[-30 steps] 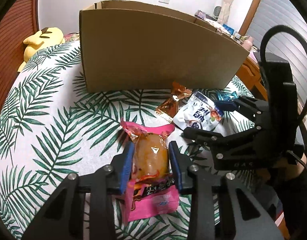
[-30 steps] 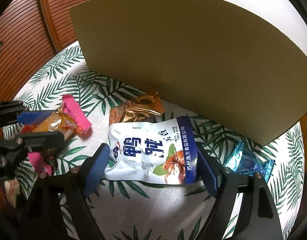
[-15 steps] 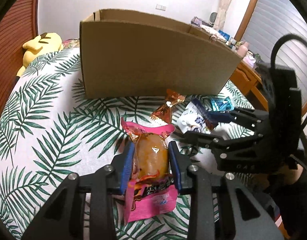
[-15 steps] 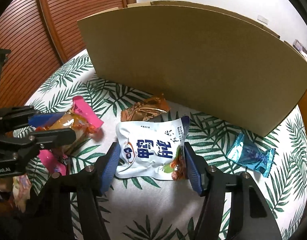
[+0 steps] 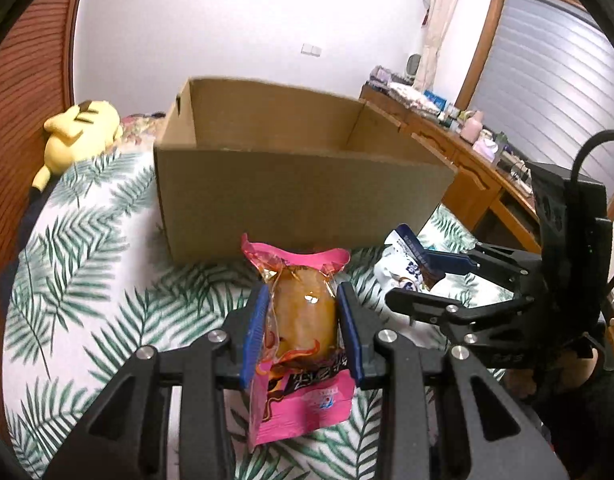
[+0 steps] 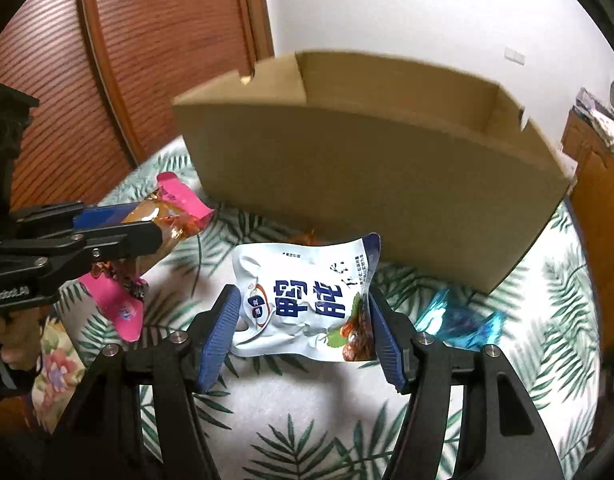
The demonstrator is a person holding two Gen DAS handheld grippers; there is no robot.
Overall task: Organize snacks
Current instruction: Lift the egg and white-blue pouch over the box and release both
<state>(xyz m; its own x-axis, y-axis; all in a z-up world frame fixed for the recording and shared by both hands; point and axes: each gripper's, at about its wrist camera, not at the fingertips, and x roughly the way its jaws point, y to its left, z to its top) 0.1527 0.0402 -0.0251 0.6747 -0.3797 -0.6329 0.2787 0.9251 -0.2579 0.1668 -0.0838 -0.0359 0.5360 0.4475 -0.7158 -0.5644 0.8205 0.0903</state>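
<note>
The left claw (image 5: 303, 320) pinches a pink-ended clear packet with a golden-brown snack inside (image 5: 301, 320), its blue pads (image 5: 255, 332) pressed against both sides, and the packet hangs clear of the surface covered in a white cloth printed with green palm leaves (image 5: 87, 280). Just to its right, the right claw (image 6: 305, 334) grips a white and navy pouch with bold blue characters (image 6: 303, 300) by its two side edges; its jaws have just been closing in on the pouch, which crumples between the blue pads (image 6: 219, 336) and sits lifted off the cloth. Behind both stands an open brown cardboard box (image 5: 299, 196), its near wall facing the claws and its inside visible over the rim. On the cloth near the box's right corner lies a shiny blue wrapped sweet (image 6: 459, 324), just beside the right claw. A bit of an orange-brown foil wrapper (image 6: 303, 237) peeks out from behind the white pouch, close to the box wall. At the far left of the cloth, against the ribbed wooden wall, lies a yellow plush toy (image 5: 77, 136). A wooden dresser cluttered with small items (image 5: 459, 148) stands to the right of the box.
</note>
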